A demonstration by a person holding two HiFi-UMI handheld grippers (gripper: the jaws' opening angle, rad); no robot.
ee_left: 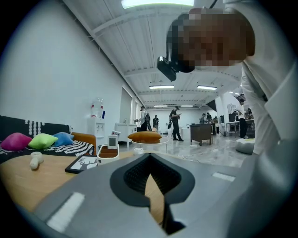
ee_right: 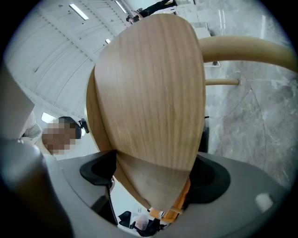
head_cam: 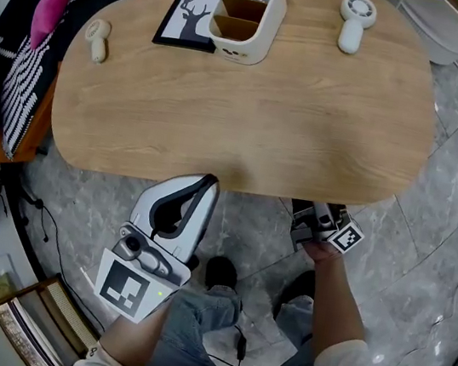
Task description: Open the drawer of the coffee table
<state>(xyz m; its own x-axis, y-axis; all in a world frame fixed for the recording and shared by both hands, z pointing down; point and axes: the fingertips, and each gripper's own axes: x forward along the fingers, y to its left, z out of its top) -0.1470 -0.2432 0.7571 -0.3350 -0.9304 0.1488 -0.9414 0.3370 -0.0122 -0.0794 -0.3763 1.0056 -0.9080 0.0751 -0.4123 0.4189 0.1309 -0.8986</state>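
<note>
The drawer (ee_right: 156, 139) is sitting under the near edge of the coffee table (head_cam: 246, 129), hidden from the head view by the tabletop. In the right gripper view it is showing as a wood-grain panel, which I am taking for its front. The right gripper (ee_right: 153, 173) is reaching beneath that edge, and its jaws are pressing on the panel from both sides, with the dark pads touching the wood. The left gripper (head_cam: 209, 182) is hovering just beside the table edge with its jaws drawn together on nothing. The panel is looking stiff and smooth, so it is probably offering little friction. No handle is showing, so the hold should be sitting deep on the panel's edge rather than at the tips. Such a drawer is probably running light, and a straight, level pull toward the person is looking safest, since a skewed tug could be making it bind.
</note>
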